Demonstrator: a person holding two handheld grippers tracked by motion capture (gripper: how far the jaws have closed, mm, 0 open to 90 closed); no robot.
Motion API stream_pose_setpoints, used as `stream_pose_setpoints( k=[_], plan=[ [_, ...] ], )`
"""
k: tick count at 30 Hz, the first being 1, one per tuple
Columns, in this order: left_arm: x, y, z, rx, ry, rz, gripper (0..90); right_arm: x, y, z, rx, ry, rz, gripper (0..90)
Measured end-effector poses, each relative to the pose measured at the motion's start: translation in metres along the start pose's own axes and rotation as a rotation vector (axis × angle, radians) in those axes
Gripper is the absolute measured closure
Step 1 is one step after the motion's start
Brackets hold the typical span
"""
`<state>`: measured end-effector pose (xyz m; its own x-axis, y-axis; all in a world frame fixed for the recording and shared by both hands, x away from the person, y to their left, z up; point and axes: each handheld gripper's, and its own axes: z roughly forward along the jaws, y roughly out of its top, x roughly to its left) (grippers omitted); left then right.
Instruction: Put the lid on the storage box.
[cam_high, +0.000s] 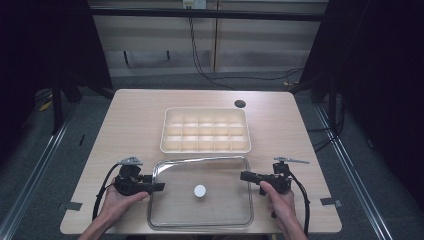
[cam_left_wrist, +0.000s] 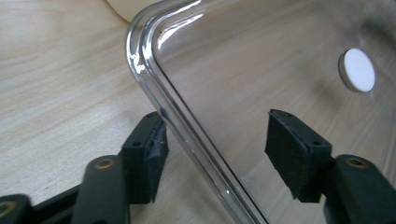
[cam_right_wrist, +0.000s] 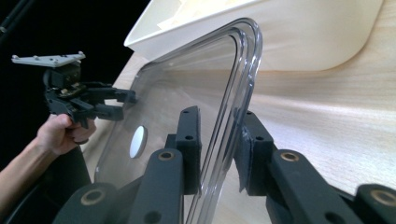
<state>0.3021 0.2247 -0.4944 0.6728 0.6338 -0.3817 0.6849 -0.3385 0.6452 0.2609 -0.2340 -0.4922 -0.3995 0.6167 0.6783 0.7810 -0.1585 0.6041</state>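
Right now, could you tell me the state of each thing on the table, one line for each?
Clear tray: flat on the table, one white disc inside.
Compartment box: open, compartments look empty.
Left gripper: open, jaws astride the tray's left rim, not pressing.
Right gripper: shut on the tray's right rim.

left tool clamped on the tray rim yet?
No: in the left gripper view the left tool straddles the clear tray's rim, but only the outer pad is near it and the inner pad stands well clear.
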Motion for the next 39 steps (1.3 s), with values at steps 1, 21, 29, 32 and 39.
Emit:
stream_pose_setpoints(
  k=[1, 21, 29, 32, 39],
  plan=[
    [0.000, 0.001, -0.002, -0.007, -0.002, 0.007, 42.5, 0.000, 0.000, 0.000, 0.001, -0.007, 0.000, 73.2],
    [-0.010, 0.009, -0.021, -0.102, -0.022, 0.032, 54.9, 0.007, 0.003, -0.003, -0.015, -0.063, -0.061, 70.0],
    [-0.014, 0.014, -0.030, -0.152, -0.028, 0.049, 60.2, 0.013, 0.008, -0.008, -0.052, -0.065, -0.079, 70.3],
    [-0.018, 0.015, -0.033, -0.171, -0.022, 0.061, 61.2, 0.017, 0.011, -0.011, -0.063, -0.072, -0.099, 70.5],
    [-0.020, 0.017, -0.037, -0.181, -0.029, 0.056, 63.7, 0.020, 0.014, -0.014, -0.084, -0.070, -0.104, 71.0]
  ],
)
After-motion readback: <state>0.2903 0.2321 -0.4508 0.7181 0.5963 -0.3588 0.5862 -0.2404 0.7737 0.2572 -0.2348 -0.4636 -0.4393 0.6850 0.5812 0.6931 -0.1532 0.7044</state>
